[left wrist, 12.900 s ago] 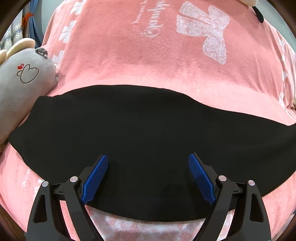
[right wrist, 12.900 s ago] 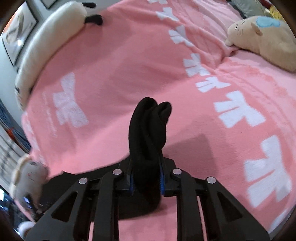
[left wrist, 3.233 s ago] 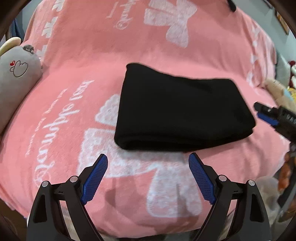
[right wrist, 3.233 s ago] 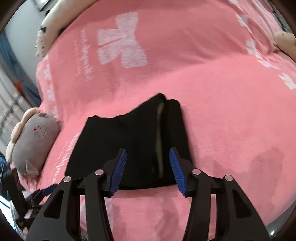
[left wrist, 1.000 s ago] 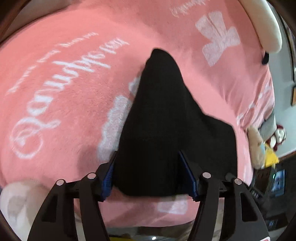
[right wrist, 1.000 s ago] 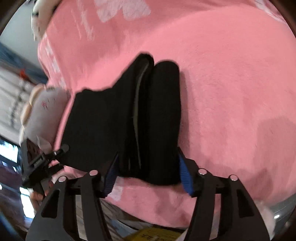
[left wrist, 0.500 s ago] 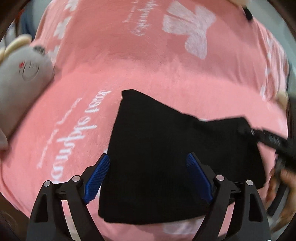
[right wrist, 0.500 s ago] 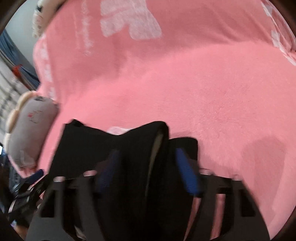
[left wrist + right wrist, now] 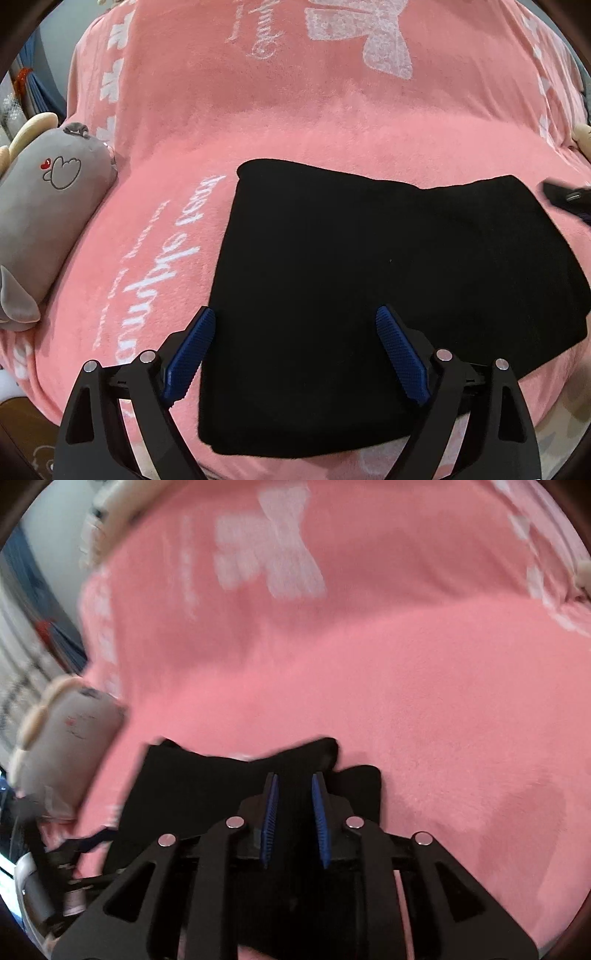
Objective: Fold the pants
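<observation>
Left wrist view: the left gripper (image 9: 293, 347) hangs spread over the folded pants (image 9: 369, 280) on the bed (image 9: 332, 122), bare blanket beyond; a plush (image 9: 44, 206) lies left.

Right wrist view: the right gripper (image 9: 293, 819), spread 0.5 s ago, now pinches the pants' (image 9: 207, 797) right edge.

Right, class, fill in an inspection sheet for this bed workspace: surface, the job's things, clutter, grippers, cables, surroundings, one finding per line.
Surface: pink blanket with white bows and script, covering the bed.
Job's things: black pants, folded into a compact rectangle lying flat on the blanket.
Clutter: grey plush toy at the blanket's left edge; a beige plush just shows at the far right.
Grippers: left gripper open, poised over the pants' near edge; right gripper with fingers narrowed over the fold, blurred, grip uncertain.
Cables: nothing seen.
Surroundings: blurred blue fabric and pale wall beyond the bed.
</observation>
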A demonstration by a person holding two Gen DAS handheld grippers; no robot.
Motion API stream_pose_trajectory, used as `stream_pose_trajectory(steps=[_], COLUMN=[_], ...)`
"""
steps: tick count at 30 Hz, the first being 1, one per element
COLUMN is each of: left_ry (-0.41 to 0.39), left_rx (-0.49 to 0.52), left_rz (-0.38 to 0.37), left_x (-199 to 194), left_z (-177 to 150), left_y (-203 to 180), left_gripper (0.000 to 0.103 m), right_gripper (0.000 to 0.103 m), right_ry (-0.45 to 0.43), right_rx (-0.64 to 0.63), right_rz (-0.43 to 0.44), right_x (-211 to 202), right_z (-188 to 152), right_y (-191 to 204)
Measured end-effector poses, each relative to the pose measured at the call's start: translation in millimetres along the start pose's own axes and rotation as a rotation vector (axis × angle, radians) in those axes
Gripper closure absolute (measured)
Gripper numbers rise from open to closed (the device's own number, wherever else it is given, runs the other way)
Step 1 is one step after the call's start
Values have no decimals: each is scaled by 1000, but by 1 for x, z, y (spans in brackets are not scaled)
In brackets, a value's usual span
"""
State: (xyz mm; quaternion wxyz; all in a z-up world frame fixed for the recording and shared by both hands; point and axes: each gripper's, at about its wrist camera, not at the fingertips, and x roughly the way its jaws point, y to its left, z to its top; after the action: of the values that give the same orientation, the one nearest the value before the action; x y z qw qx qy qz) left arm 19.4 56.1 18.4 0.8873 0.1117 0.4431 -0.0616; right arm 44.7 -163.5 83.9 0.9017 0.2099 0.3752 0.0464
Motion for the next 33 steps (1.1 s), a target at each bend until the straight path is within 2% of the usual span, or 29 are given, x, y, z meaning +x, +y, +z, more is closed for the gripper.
stream_pose_trajectory(steps=[2, 4, 5, 7, 10, 12, 14, 16, 19, 22, 23, 26, 29, 30, 32, 33], left_ry=[4, 4, 3, 5, 8, 3, -2, -2, 0, 5, 4, 17, 21, 20, 22, 23], left_rx=[-12, -18, -18, -24, -30, -28, -37, -60, -79, -90, -95, -109, -122, -124, -125, -131], left_rz=[-5, -8, -8, -12, -16, -12, -11, -22, -42, -46, -54, -72, -77, -73, -71, -67], left_x=[-1, -3, -4, -6, -11, -17, -21, -26, -34, -40, -41, -41, -42, -42, -41, -40], left_z=[0, -1, -2, -3, -6, -8, -10, -13, -19, -27, -30, -34, -37, -37, -37, -38], left_y=[2, 3, 2, 3, 4, 7, 11, 17, 26, 36, 39, 47, 57, 60, 65, 68], left_gripper=[17, 17, 17, 17, 17, 17, 17, 17, 17, 17, 17, 16, 17, 17, 17, 17], right_gripper=[84, 84, 85, 87, 84, 83, 79, 80, 76, 76, 76, 76, 76, 76, 79, 81], right_ry=[22, 78, 116, 192, 168, 132, 156, 235, 228, 186, 189, 197, 284, 302, 400, 405], right_rx=[-15, -39, -60, -78, -5, -54, -99, -119, -70, -115, -149, -208, -261, -281, -333, -351], right_rz=[61, 87, 79, 9, 77, 82, 65, -5, 40, 198, 259, 347, 349, 322, 256, 239], right_x=[-15, -15, -10, 10, -2, -17, -13, 12, 4, 1, 11, 48, 119, 142, 195, 216], right_z=[-13, -31, -41, -62, -62, -58, -58, -69, -69, -38, -24, 0, 15, 16, 11, 4], right_y=[14, 23, 25, 20, 22, 35, 43, 33, 33, 75, 95, 133, 174, 184, 201, 208])
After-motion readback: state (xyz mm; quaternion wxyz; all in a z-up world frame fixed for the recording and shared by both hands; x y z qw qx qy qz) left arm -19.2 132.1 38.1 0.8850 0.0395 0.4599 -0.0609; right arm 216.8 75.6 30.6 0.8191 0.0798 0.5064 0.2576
